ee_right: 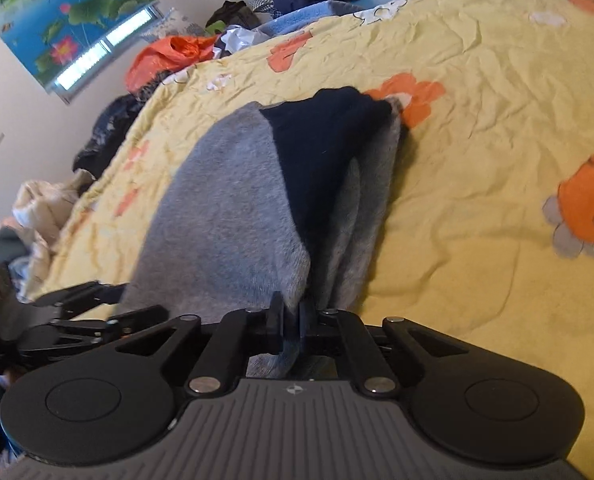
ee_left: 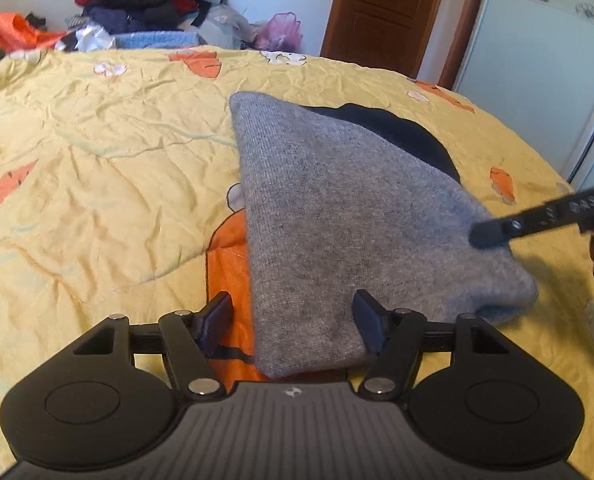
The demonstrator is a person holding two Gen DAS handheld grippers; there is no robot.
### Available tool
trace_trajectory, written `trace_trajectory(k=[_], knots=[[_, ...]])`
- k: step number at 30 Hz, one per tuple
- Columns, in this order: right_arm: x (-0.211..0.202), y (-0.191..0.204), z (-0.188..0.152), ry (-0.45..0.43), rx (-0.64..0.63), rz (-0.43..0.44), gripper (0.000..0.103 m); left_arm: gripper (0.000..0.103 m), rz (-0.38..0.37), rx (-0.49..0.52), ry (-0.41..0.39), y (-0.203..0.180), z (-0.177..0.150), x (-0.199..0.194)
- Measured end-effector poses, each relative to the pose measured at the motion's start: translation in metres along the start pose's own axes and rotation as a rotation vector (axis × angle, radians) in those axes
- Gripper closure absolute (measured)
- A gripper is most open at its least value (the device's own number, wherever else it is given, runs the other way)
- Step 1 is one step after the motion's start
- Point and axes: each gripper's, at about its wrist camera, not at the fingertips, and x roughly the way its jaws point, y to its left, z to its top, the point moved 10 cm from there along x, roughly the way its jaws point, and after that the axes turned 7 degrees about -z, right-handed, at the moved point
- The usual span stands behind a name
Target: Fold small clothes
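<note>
I judge the fold to be partway done: the grey knit garment (ee_left: pixel 337 208) lies near the middle of the yellow quilt (ee_left: pixel 97 168), with a grey layer turned over so its dark navy inner side (ee_right: pixel 321 152) shows along the far part. My right gripper (ee_right: pixel 291 328) has its fingers pressed together on the garment's near edge, lifting the grey cloth between them. My left gripper (ee_left: pixel 293 320) has its fingers spread, the garment's near corner lying between them, ungripped. What seems left is laying this flap flat and perhaps one more fold. A heap of other clothes (ee_left: pixel 145 0) waits beyond the quilt's far edge. On the right gripper's finger, seen from the left wrist, there is pale lettering, too blurred to read; a small emblem marks each gripper body.
</note>
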Motion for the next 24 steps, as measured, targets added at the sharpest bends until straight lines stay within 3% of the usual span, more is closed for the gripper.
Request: trace_trajectory(k=[2,3,6,12,13,14,15,16,17,19,22,24], knots=[[-0.012,0.005,-0.003,-0.009,0.057,0.044,0.061,0.038,-0.027,-0.034,0.012,0.001,-0.001,-0.004],[-0.020,0.007,-0.005,-0.021,0.086,0.080,0.060,0.037,-0.038,-0.054,0.016,0.002,-0.002,-0.005],[-0.036,0.014,-0.017,-0.003,0.132,0.168,0.060,0.037,-0.062,-0.100,0.013,0.006,-0.004,-0.009],[-0.020,0.018,-0.035,0.069,0.080,0.082,0.060,0.029,-0.095,-0.142,0.009,-0.001,-0.002,-0.006],[-0.015,0.019,-0.038,0.077,0.071,0.082,0.063,0.031,-0.103,-0.149,0.008,-0.003,-0.001,-0.004],[-0.010,0.019,-0.040,0.091,0.052,0.066,0.080,0.031,-0.098,-0.153,0.008,-0.004,-0.001,-0.003],[-0.006,0.018,-0.043,0.098,0.026,0.035,0.091,0.038,-0.085,-0.149,0.015,-0.005,0.000,-0.002],[-0.006,0.019,-0.043,0.094,-0.002,0.024,0.091,0.063,-0.071,-0.141,0.031,-0.005,0.000,-0.002],[-0.009,0.021,-0.043,0.091,-0.020,0.021,0.091,0.072,-0.058,-0.139,0.053,-0.005,0.000,-0.002],[-0.023,0.025,-0.037,0.056,-0.074,0.004,0.093,0.077,-0.070,-0.141,0.078,-0.002,-0.001,-0.005],[-0.020,0.017,-0.045,0.086,-0.205,-0.111,0.095,0.078,-0.059,-0.077,0.078,-0.002,-0.005,-0.005],[-0.015,0.013,-0.050,0.082,-0.195,-0.096,0.096,0.077,-0.049,-0.047,0.069,-0.005,-0.005,-0.003]])
